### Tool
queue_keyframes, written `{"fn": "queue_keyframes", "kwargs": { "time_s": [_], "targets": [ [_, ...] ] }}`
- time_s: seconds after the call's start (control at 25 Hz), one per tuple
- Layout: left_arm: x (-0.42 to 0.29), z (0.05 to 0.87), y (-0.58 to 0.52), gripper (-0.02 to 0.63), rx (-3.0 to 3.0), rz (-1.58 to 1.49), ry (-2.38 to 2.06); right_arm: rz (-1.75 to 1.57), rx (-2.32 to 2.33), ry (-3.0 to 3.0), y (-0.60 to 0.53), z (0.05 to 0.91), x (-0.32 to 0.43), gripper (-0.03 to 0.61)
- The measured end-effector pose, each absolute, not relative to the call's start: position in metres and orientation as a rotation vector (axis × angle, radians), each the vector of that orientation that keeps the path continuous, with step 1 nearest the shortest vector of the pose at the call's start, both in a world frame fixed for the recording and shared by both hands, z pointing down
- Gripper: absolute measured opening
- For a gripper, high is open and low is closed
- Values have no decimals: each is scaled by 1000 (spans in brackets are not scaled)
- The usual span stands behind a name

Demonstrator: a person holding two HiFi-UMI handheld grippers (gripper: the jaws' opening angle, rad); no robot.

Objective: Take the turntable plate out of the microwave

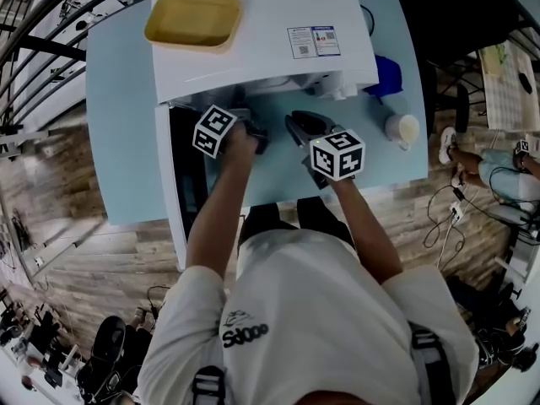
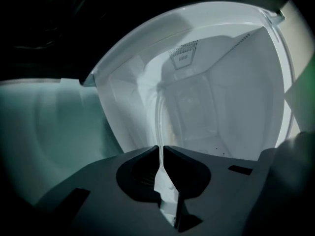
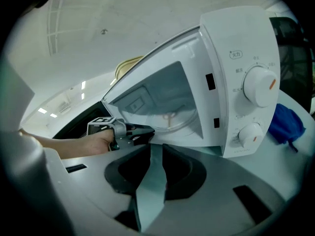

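- The plate point(image 3: 181, 124) lay inside the microwave point(image 3: 236, 82) on its floor, a clear glass disc over a small hub point(image 3: 170, 117), with its near edge at the open front.
- The microwave stood on a pale blue table point(image 1: 118, 142) with its door point(image 1: 173, 192) swung wide to the left and a yellow tray point(image 1: 192, 19) on top.
- The left gripper point(image 2: 161, 149) reached into the opening. Its jaws were pressed almost together on a thin pale edge that ran up between them, which I took for the plate's rim seen edge-on.
- The right gripper point(image 3: 156, 146) hung outside the front with its jaws a narrow slit apart. Only table showed through the gap, so it held nothing.
- The plate looked stiff, smooth and fairly heavy for so thin a rim. A single pinch would probably let it droop or slide on the pads.
- The rim was the only place to take hold. A deeper bite on the near edge, with the other gripper on the rim further round, would likely steady it.
- Glass chips easily, so it probably needed lifting clear of the hub first and then drawing out level, past the front sill and the door.
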State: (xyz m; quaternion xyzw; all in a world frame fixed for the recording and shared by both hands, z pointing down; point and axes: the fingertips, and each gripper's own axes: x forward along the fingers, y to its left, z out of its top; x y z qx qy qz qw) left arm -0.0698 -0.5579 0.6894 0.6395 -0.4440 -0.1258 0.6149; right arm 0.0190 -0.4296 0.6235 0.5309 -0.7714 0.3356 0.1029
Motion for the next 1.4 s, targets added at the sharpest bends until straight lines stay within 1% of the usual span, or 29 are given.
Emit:
{"fn": "queue_keyframes", "kwargs": {
  "time_s": [0.08, 0.16, 0.28, 0.4, 0.8, 0.96, 1.08, 1.12, 1.2, 1.4],
  "targets": [
    [-68, 689, -554, 40, 1468, -311, -986, 1042, 1556, -2299, -435, 625, 15, 75],
    [-67, 686, -551, 40, 1476, -337, -958, 1096, 1540, -2333, -443, 627, 11, 112],
    [-69, 681, -549, 40, 1492, -353, -935, 1203, 1536, -2373, -461, 633, 6, 127],
    [-71, 675, -551, 40, 1531, -353, -919, 1365, 1558, -2391, -481, 638, 3, 154],
    [-75, 669, -554, 38, 1591, -316, -843, 1616, 1669, -2356, -526, 659, -7, 187],
    [-76, 670, -553, 38, 1588, -313, -834, 1788, 1711, -2345, -538, 666, -13, 187],
    [-73, 670, -553, 38, 1597, -306, -823, 1845, 1767, -2333, -545, 670, -10, 182],
    [-73, 669, -553, 38, 1602, -304, -821, 1860, 1790, -2323, -546, 671, -7, 173],
    [-72, 669, -553, 38, 1610, -298, -821, 1899, 1826, -2299, -546, 675, -4, 103],
    [-75, 677, -542, 38, 1594, -282, -822, 2128, 1815, -2256, -536, 682, -4, 61]
  ]
}}
